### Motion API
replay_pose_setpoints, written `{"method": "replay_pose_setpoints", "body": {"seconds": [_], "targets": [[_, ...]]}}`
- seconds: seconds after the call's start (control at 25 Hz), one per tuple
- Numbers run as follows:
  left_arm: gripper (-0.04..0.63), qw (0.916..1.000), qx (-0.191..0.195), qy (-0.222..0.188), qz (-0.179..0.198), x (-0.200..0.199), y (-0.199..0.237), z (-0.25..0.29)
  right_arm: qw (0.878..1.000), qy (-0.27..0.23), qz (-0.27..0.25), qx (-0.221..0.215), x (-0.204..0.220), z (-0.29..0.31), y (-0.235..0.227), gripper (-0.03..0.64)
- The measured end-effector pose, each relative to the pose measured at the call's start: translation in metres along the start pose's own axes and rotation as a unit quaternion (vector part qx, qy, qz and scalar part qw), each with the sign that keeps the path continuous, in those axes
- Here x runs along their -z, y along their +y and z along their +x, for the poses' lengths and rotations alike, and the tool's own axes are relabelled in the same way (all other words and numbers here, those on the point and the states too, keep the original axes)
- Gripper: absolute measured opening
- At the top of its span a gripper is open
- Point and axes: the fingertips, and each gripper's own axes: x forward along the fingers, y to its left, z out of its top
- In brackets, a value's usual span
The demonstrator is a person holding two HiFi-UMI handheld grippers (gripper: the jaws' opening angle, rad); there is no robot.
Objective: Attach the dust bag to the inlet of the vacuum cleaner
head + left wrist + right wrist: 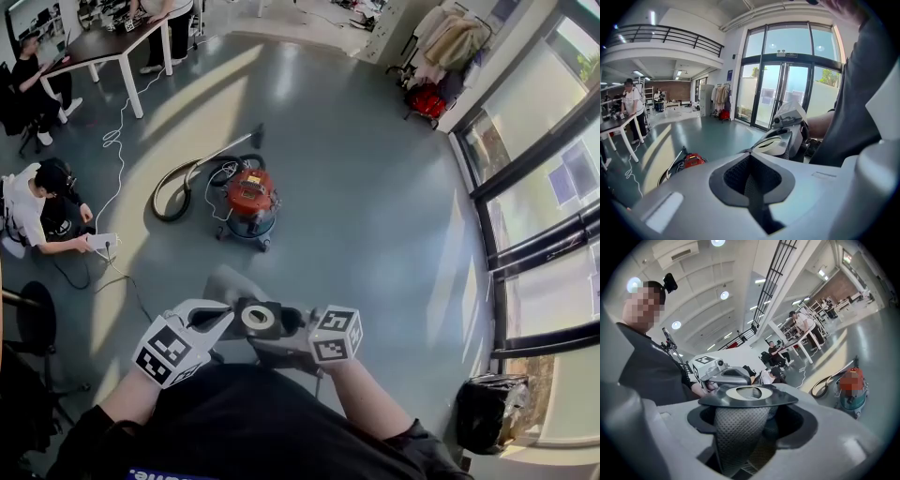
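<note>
Cloth of the dust bag (272, 319) is mostly hidden between the left gripper (752, 187) and the right gripper (745, 437), held close to the person's chest. The inlet on the red vacuum cleaner (249, 202), well apart on the far floor, is too small to make out. The bag shows a dark flat collar with a pale ring round its hole, above grey dimpled fabric; the right jaws stand fairly wide, clamped on that fabric under the collar, while the left jaws are fully closed at the collar's left edge, any pinch unclear.
</note>
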Motion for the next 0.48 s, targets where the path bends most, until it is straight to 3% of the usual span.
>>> {"method": "replay_pose_setpoints", "body": {"seconds": [0.48], "targets": [[0.015,0.9976,0.067,-0.012,0.015,-0.002,0.086,-0.032,0.998,-0.018,0.017,0.061,-0.048,0.074,-0.025,0.31]]}}
